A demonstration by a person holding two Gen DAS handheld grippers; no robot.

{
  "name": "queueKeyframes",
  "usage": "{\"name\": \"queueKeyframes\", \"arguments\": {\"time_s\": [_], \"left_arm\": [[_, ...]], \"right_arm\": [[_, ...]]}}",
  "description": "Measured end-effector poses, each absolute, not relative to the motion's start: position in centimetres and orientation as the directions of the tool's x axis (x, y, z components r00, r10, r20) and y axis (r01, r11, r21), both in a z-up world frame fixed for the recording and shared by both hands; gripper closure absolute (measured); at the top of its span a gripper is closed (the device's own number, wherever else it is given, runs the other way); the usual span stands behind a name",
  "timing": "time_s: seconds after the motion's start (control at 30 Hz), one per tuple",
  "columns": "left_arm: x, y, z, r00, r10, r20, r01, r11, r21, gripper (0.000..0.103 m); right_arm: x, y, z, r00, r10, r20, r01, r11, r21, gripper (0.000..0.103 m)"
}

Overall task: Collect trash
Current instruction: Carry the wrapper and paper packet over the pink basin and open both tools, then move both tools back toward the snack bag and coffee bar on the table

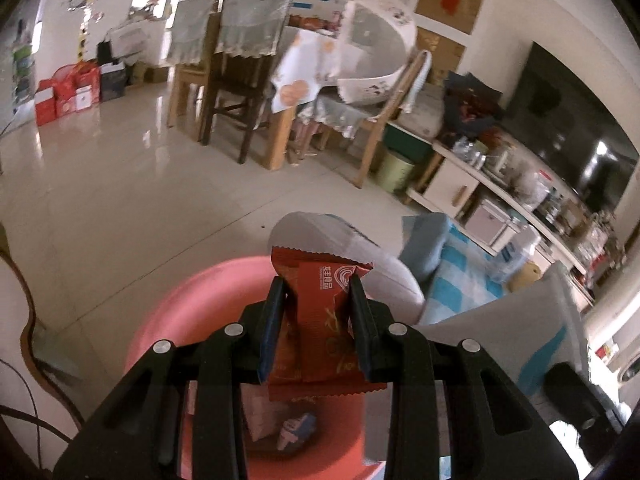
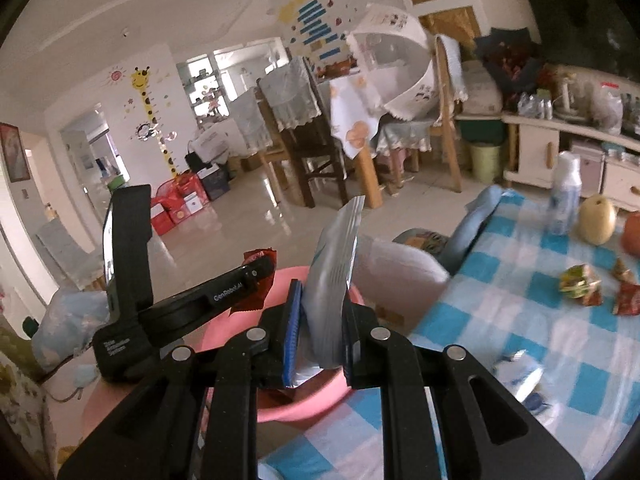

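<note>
My left gripper (image 1: 316, 284) is shut on a red snack wrapper (image 1: 320, 320) and holds it over a pink bin (image 1: 168, 320) that has some wrappers inside. My right gripper (image 2: 322, 292) is shut on a silver-blue foil packet (image 2: 332, 276) that stands upright above the same pink bin (image 2: 296, 404). The left gripper (image 2: 224, 300) with its red wrapper (image 2: 256, 276) shows to the left in the right wrist view. More crumpled wrappers (image 2: 580, 284) lie on the blue-checked tablecloth (image 2: 500, 320) at right, and another wrapper (image 2: 520, 376) lies nearer.
A spray bottle (image 2: 564, 196), a pale round fruit (image 2: 598, 218) and an orange one (image 2: 632, 236) stand on the table's far side. A grey cushioned stool (image 1: 348, 256) sits beyond the bin. Dining chairs (image 1: 240, 80), a green bin (image 1: 394, 172) and a TV cabinet (image 1: 500, 200) stand further off.
</note>
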State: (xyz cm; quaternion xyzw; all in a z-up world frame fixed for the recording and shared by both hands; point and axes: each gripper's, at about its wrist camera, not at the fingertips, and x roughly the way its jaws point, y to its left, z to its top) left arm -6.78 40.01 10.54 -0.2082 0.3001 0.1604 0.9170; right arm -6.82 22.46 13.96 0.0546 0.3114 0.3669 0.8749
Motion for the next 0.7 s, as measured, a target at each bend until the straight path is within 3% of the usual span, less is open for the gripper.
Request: {"name": "queueKeyframes", "arguments": {"time_s": [0.07,0.17,0.23,0.37,0.43,0.7], "left_arm": [[-6.6,40.5,10.2,0.748,0.198,-0.633,-0.454,0.849,-0.271,0.068],[-6.5,40.6,10.1,0.72,0.243,-0.65,-0.494,0.837,-0.234,0.042],[-6.5,40.4,10.2,0.717,0.258,-0.647,-0.497,0.841,-0.215,0.039],[-6.3,39.3,10.5,0.718,0.274,-0.64,-0.485,0.856,-0.177,0.032],[-6.0,38.5,10.6,0.717,0.286,-0.636,-0.476,0.867,-0.146,0.03],[-5.9,35.6,11.5,0.738,0.3,-0.605,-0.433,0.898,-0.082,0.021]], "right_arm": [[-5.9,23.5,12.3,0.51,0.675,-0.533,-0.592,0.725,0.353,0.081],[-5.3,23.5,10.2,0.496,0.649,-0.578,-0.554,0.748,0.365,0.069],[-5.4,22.4,9.5,0.513,0.63,-0.583,-0.528,0.767,0.365,0.051],[-6.0,19.5,9.6,0.57,0.578,-0.584,-0.485,0.81,0.328,0.04],[-6.2,18.2,9.9,0.597,0.55,-0.584,-0.464,0.831,0.308,0.029],[-8.4,14.7,10.3,0.663,0.463,-0.588,-0.443,0.876,0.19,0.016]]}}
